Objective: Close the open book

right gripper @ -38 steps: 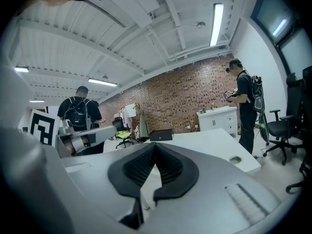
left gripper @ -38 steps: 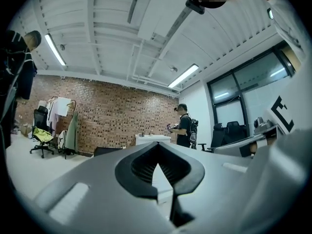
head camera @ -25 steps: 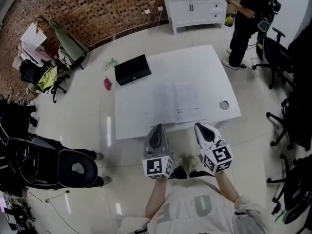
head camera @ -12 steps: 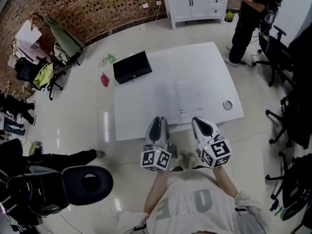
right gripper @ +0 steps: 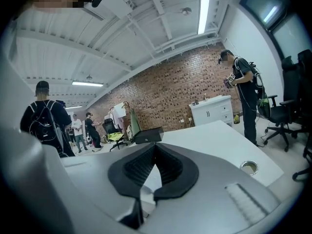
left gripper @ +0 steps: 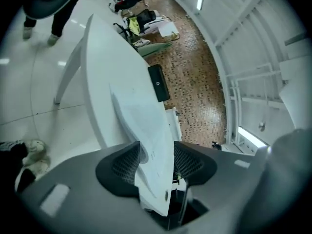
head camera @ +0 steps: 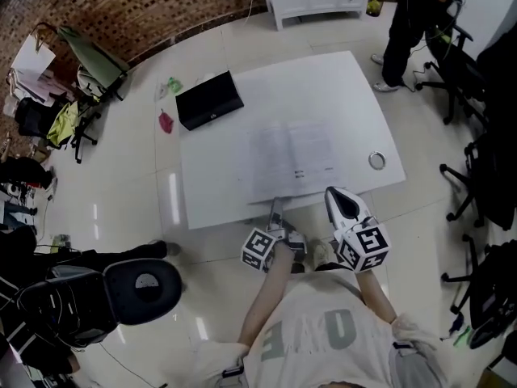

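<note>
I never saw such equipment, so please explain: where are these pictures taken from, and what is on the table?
A person holds a gripping tool in each hand. One picture comes from a head camera looking down; the other two from cameras on the tools. On the table are an open book, a black box and a metal ring. The left tool has just been opening; a white edge, book or table, stands between its jaws. The right tool is closed and empty.
</note>
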`<state>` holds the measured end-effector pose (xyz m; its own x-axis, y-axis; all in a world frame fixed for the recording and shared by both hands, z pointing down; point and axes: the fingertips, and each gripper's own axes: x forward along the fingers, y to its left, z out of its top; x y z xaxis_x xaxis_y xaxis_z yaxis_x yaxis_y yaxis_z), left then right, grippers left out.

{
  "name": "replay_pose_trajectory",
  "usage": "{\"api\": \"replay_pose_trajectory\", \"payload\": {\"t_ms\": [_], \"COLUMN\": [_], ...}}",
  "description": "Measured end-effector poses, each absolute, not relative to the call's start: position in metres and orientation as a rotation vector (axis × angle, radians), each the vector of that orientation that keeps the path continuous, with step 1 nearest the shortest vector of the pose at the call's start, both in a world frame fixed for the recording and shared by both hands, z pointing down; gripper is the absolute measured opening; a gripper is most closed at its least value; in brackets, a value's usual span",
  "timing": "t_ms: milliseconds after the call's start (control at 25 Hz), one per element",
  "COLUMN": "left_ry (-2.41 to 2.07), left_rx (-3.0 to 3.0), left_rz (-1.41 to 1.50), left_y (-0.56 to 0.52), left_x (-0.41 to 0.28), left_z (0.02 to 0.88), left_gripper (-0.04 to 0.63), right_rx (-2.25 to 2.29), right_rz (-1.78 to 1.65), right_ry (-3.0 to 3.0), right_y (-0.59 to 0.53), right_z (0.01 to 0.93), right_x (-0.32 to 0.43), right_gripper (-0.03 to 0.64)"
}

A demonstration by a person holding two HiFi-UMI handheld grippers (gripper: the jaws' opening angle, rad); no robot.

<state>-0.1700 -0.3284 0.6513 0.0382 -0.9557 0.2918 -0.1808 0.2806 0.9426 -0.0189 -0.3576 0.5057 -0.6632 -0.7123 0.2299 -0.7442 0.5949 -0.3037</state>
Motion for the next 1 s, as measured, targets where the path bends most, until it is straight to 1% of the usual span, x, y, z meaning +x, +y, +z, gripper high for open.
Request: {"api": "replay_pose_trajectory", "payload": {"t_ms": [200, 360, 560, 800, 920, 1000], "left_ry": [-1.353, -1.344, -1.335, -1.326, -1.337, -1.361], "left_rx": [0.946, 0.823, 0.742, 0.731, 0.729, 0.745], "left_rz": [-0.913, -0.967, -1.003, -1.047, -1.047, -1.025], "left_y": [-0.329, -0.321, -0.347, -0.362, -0.362, -0.361], "left_x": [-0.174, -0.166, -0.202, -0.206, -0.205, -0.206], "left_z": [0.681, 0.694, 0.705, 0.708, 0.710, 0.712], "left_gripper": [0.233, 0.235, 0.238, 0.236, 0.228, 0.206], "right_rx": [1.297, 1.319, 1.349, 1.372, 1.381, 1.382], "right_rz": [0.589, 0.587, 0.591, 0.602, 0.606, 0.606], "right_ry": [-2.697, -2.688, -2.654, -2.629, -2.624, -2.621], "right_y": [-0.365, -0.362, -0.389, -0.393, -0.395, -0.397], "right_z": [0.513, 0.513, 0.517, 0.525, 0.526, 0.525], "right_x": [-0.014, 0.004, -0.022, -0.012, -0.007, -0.007], "right_gripper": [0.003, 0.003, 0.003, 0.003, 0.003, 0.003]}}
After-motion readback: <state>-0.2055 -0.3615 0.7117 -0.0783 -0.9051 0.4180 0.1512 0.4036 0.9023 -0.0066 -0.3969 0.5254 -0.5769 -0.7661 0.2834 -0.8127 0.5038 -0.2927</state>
